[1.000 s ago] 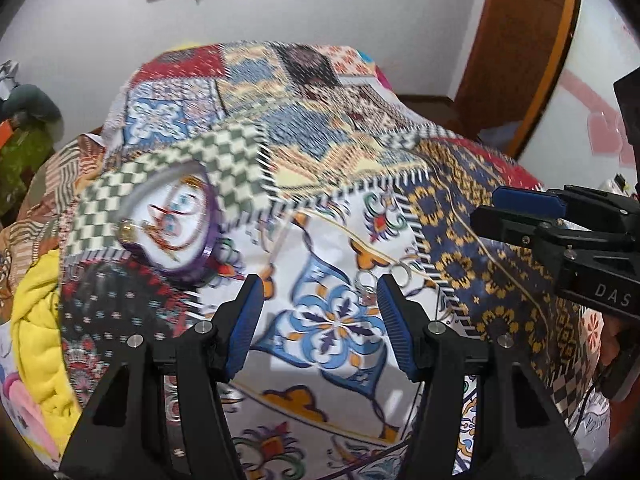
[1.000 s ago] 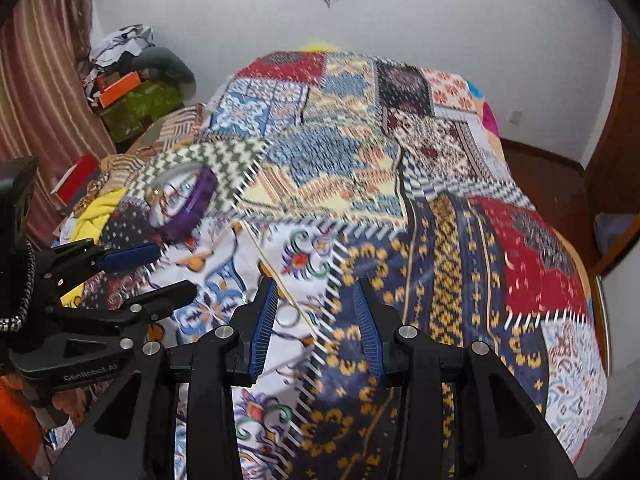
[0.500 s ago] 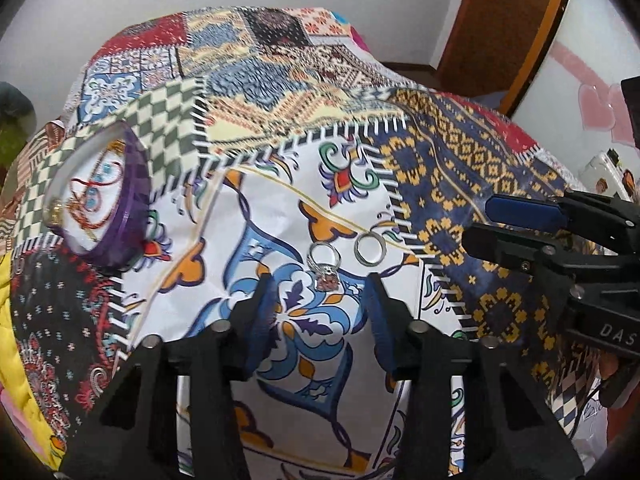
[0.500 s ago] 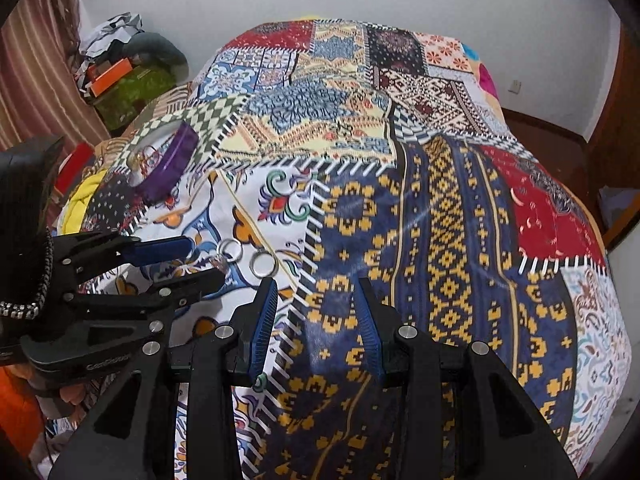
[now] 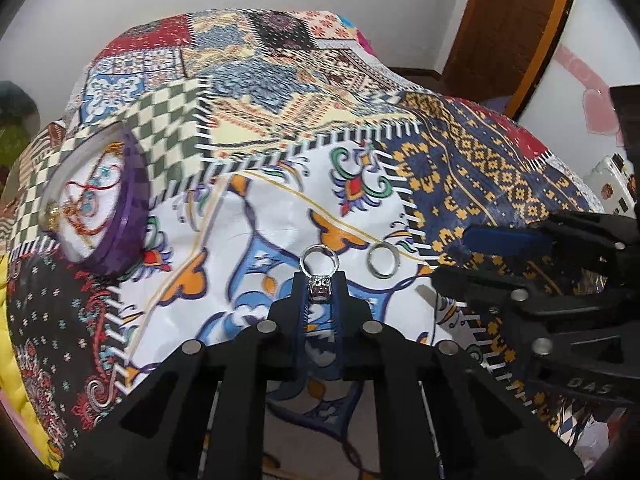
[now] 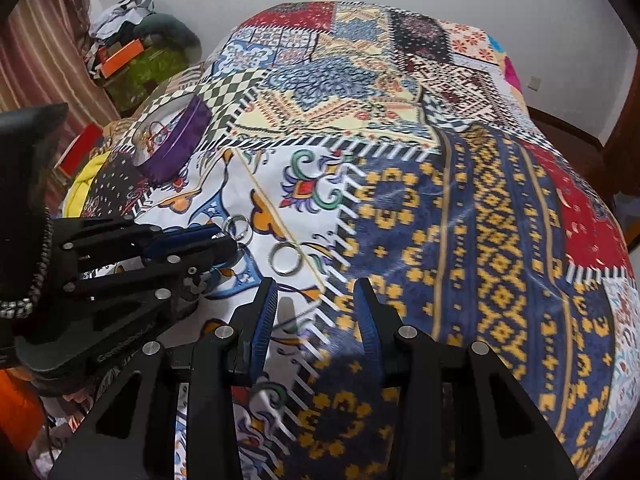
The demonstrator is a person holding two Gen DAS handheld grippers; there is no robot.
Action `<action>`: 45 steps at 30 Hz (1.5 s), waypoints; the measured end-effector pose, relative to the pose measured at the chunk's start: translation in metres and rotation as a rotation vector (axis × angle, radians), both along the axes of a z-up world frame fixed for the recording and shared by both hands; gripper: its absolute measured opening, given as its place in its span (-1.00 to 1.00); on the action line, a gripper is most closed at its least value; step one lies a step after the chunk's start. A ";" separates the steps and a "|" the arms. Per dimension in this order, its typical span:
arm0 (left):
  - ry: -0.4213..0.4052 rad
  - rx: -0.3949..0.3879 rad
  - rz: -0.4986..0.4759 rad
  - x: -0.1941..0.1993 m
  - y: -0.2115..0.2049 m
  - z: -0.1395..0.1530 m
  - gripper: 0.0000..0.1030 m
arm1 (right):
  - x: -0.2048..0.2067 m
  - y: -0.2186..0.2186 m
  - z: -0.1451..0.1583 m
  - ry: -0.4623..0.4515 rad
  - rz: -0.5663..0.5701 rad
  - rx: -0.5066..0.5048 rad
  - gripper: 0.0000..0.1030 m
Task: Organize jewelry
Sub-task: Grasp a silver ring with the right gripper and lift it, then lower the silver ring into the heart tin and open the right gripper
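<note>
1. Left wrist view: my left gripper [image 5: 319, 286] is clamped on the stone ring [image 5: 319, 276], pinching its setting between the pads, with the silver band standing up past the fingertips. I cannot tell whether the ring is lifted clear of the patchwork bedspread [image 5: 280, 152] or just resting on it. The plain ring [image 5: 383, 260] lies flat on the white patch just beside it, to the right, untouched. The purple jewelry box [image 5: 96, 196] sits well apart at the left, tilted on the cloth, with red and gold pieces already showing inside it.

2. Right wrist view: my right gripper [image 6: 316, 322] hangs with jaws apart and nothing between them, near the cloth edge of the white patch. The plain ring [image 6: 285, 258] lies a little ahead of it. The left gripper [image 6: 224, 242] comes in from the left with the stone ring [image 6: 238, 230] at its tip. The box [image 6: 174, 140] is farther back.

3. My reading: one ring is gripped but not yet stowed, the second still waits, so the job looks partly done; both rings probably belong in the box.
</note>
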State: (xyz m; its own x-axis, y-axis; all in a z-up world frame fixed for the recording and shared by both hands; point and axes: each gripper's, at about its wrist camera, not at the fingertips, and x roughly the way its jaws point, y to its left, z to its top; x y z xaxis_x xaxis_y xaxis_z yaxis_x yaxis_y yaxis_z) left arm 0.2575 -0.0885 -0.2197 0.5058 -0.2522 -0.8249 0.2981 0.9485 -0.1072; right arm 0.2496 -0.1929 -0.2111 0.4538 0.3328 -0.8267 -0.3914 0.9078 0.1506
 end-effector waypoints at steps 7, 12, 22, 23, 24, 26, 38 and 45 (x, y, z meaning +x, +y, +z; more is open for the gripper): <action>-0.028 -0.001 0.038 -0.006 0.022 0.008 -0.80 | 0.011 0.022 -0.009 0.021 0.047 -0.023 -0.30; -0.045 -0.008 0.053 -0.010 0.030 0.013 -0.80 | 0.011 0.033 -0.016 -0.009 0.061 -0.055 -0.31; -0.074 -0.025 0.089 -0.015 0.040 0.028 -0.80 | 0.006 0.033 -0.008 -0.025 0.055 -0.040 -0.62; -0.082 -0.026 0.093 -0.016 0.042 0.032 -0.80 | 0.006 0.035 -0.006 -0.030 0.054 -0.036 -0.62; -0.087 -0.026 0.096 -0.016 0.044 0.034 -0.80 | 0.004 0.035 -0.002 -0.038 0.054 -0.031 -0.62; -0.099 -0.028 0.103 -0.019 0.047 0.040 -0.80 | 0.002 0.035 0.006 -0.056 0.051 -0.022 -0.62; -0.196 -0.044 0.161 -0.035 0.074 0.079 -0.80 | -0.009 0.048 0.064 -0.206 0.062 0.024 -0.62; -0.266 -0.034 0.198 -0.045 0.093 0.103 -0.80 | -0.010 0.062 0.088 -0.267 0.084 0.043 -0.62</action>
State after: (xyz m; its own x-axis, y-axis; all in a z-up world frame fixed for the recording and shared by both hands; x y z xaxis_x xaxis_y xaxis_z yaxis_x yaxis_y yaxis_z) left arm 0.2129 0.0044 -0.1164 0.7443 -0.1521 -0.6502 0.1298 0.9881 -0.0825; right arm 0.2393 -0.1312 -0.1229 0.6227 0.4106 -0.6661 -0.4962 0.8654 0.0696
